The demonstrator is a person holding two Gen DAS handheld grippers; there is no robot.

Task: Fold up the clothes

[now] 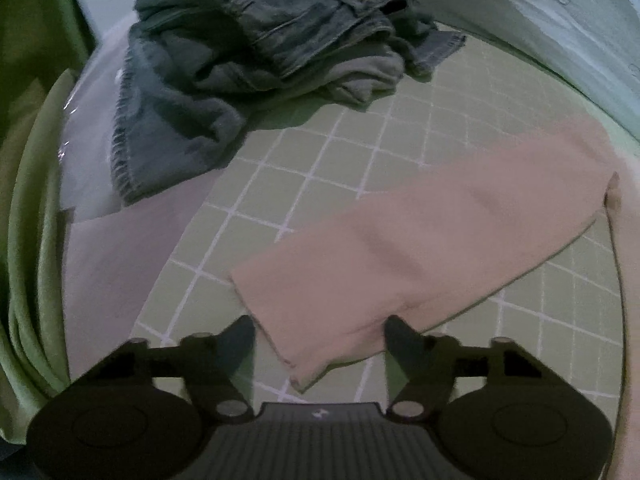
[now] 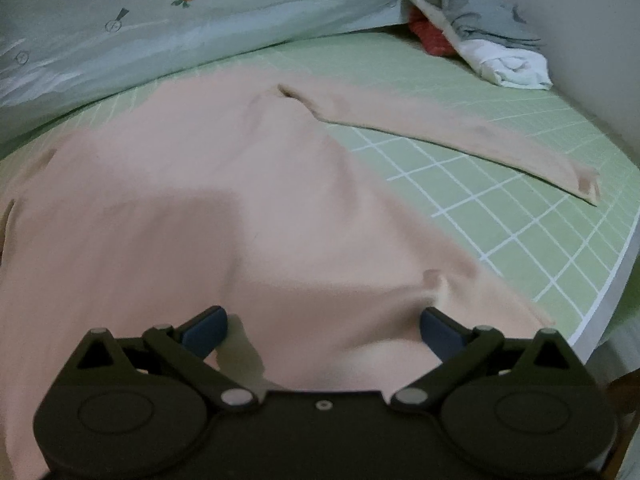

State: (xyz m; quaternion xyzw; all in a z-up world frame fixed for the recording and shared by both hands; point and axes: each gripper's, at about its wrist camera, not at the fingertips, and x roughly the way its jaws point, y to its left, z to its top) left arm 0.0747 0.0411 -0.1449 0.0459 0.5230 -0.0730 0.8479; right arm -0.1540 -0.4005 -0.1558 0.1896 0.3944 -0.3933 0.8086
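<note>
A pale pink long-sleeved top (image 2: 224, 184) lies spread flat on my bed, its body filling the near part of the right wrist view and one sleeve (image 2: 460, 136) stretched straight out to the right over the green sheet (image 2: 500, 208) with its white grid. The knit looks smooth, with a soft ridge up the middle and a small pucker near the hem. From the left wrist camera, the other sleeve (image 1: 420, 248) runs diagonally across the same sheet, its cuff end nearest me.

My right gripper (image 2: 323, 326) hangs low over the top's lower edge, its blue-padded fingers (image 2: 204, 330) spread wide with nothing between them. My left gripper (image 1: 320, 334) is likewise parted, its dark fingers either side of the cuff without closing on it.

Beyond the left sleeve sits a crumpled heap of denim (image 1: 248, 64). A carrot-print quilt (image 2: 160, 28) borders the far side, and a small pile of grey, white and red laundry (image 2: 480, 40) rests by the wall.
</note>
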